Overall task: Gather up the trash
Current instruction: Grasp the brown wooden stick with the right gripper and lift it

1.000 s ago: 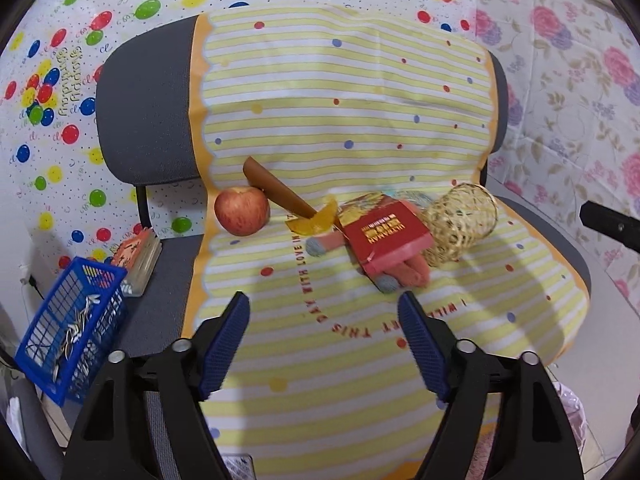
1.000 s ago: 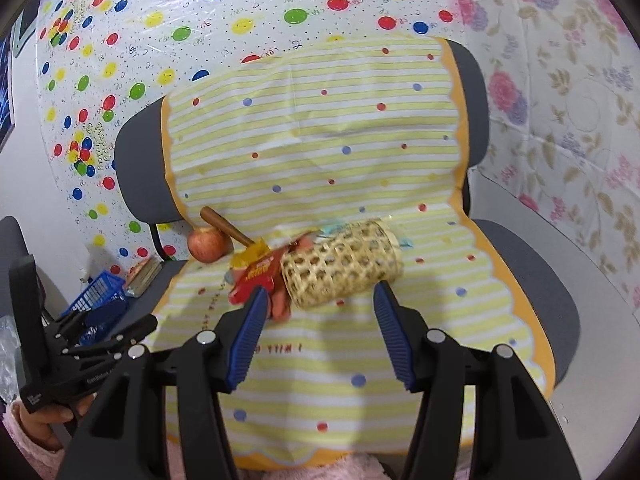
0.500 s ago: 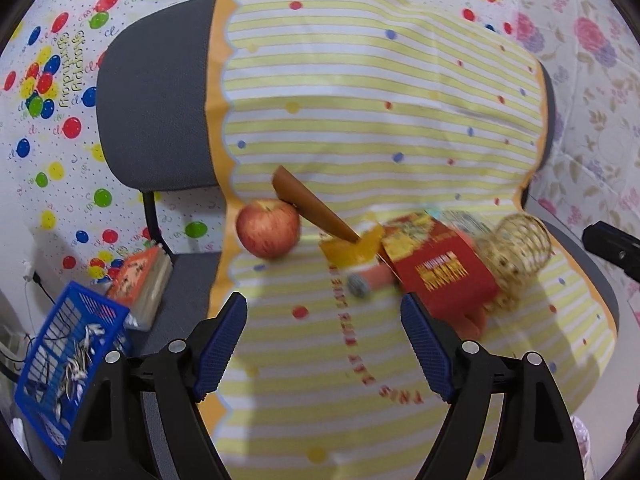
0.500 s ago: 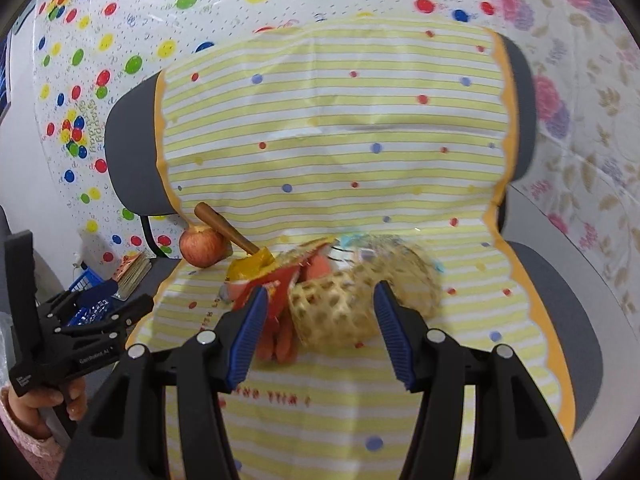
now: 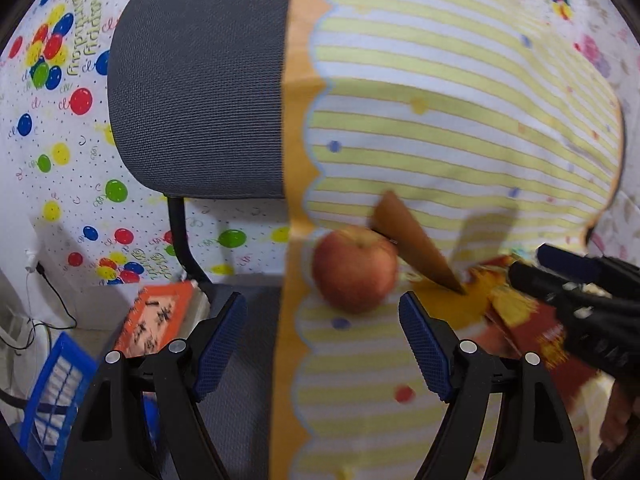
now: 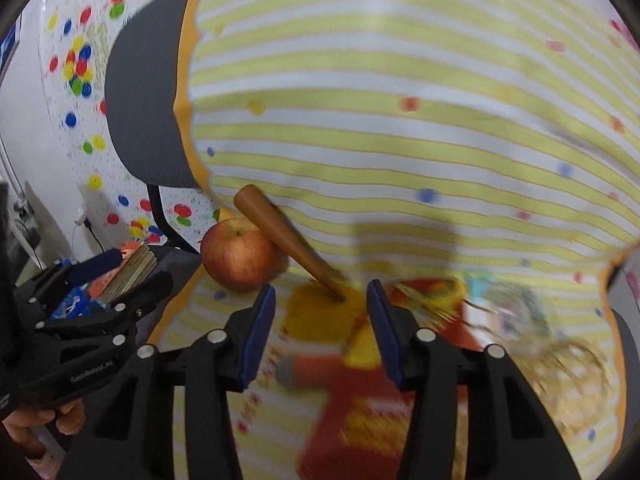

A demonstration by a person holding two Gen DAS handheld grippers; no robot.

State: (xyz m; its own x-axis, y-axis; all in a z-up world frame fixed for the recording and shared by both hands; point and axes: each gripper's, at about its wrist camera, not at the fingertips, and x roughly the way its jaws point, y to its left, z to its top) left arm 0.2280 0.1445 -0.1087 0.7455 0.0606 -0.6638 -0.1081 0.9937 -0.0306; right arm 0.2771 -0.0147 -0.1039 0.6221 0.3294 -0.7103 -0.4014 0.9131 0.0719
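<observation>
On a striped yellow cloth over a chair lie a red apple, a brown wooden stick, a yellow-orange scrap, a red carton and a tipped wicker basket. My left gripper is open, with the apple just ahead between its fingers. My right gripper is open, its fingers either side of the yellow scrap, close above the red carton. The right gripper also shows at the right in the left wrist view.
The grey chair back and seat show left of the cloth. An orange book lies on the seat edge. A blue plastic crate stands lower left. Balloon-print sheeting hangs behind.
Both grippers have moved forward and closer to the items. The left one swung left toward the apple; the right one came down over the yellow scrap and carton.
</observation>
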